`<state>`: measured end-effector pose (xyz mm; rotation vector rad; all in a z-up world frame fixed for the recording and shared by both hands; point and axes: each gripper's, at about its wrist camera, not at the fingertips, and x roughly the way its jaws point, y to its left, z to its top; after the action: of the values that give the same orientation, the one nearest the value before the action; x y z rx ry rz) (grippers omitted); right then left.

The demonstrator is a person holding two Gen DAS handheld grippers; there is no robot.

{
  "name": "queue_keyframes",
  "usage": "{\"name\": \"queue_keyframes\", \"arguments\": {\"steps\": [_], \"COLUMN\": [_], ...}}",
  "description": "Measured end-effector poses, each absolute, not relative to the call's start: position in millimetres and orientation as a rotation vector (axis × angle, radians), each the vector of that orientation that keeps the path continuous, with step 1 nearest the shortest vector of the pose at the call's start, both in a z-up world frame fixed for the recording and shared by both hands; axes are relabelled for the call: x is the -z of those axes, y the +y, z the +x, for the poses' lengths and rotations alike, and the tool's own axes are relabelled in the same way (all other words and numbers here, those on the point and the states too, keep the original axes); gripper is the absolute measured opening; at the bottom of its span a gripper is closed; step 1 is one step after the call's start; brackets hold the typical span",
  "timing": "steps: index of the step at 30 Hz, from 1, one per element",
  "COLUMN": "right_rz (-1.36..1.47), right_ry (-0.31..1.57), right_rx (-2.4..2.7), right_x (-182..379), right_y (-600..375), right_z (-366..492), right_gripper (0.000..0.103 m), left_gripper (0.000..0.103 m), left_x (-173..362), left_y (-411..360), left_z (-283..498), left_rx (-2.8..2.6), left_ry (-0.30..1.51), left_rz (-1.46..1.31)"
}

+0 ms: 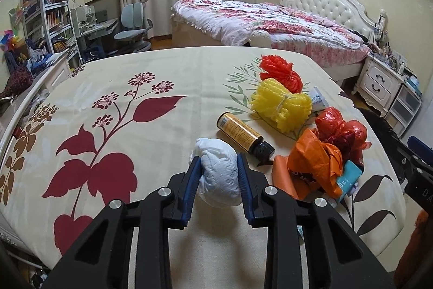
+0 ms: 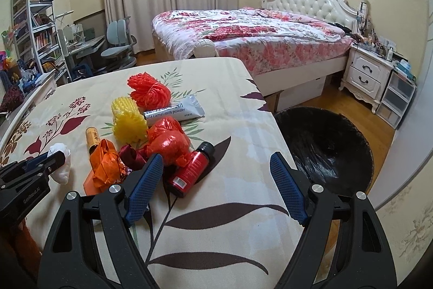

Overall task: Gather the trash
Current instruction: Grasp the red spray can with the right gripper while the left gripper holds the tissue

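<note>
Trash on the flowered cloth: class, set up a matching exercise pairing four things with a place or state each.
Things:
1. white tissue wad
2. red bottle
3. silver sachet
4. bin

Places or states:
A. beside the table, black-lined
B. lying against the yellow foam net
C. squeezed in the left gripper
D. lying ahead of the open right gripper

Pairs: 1-C, 2-D, 3-B, 4-A

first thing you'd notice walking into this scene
A bright heap of trash on the floral tablecloth: red mesh, yellow mesh and an orange bag. Up close, the left gripper pinches a white tissue wad, while a black-lined bin waits beside the table's right edge.
</note>
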<state>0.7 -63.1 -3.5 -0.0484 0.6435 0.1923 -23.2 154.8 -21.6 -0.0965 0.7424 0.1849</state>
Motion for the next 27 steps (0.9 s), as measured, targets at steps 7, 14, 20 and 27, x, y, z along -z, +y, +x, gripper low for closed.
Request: {"name": "queue_keyframes", "arguments": {"steps": [7, 14, 20, 27], "right_rz": [-0.046, -0.009, 0.016, 0.039], "right_ry": [0.659, 0.789, 0.791, 0.773], "right_rx": [-0.161, -0.135, -0.127, -0.150], "right_x": [6, 47, 59, 57], "right_y": [-63, -79, -88, -96], "right_z": [12, 21, 17, 13], "right_gripper": [0.078, 0.052, 0.023, 0.023], "left_gripper": [0.030, 0.030, 0.030, 0.030], "left_x": [23, 27, 26, 25], "left_y": [168, 171, 170, 168], "left_z": [-23, -24, -22, -21], "left_rx": [-0.219, -0.228, -0.231, -0.232], "left_ry": [0.748, 0.754, 0.750, 0.745], "left_rz": [-0.104, -0.104, -0.100, -0.093]}}
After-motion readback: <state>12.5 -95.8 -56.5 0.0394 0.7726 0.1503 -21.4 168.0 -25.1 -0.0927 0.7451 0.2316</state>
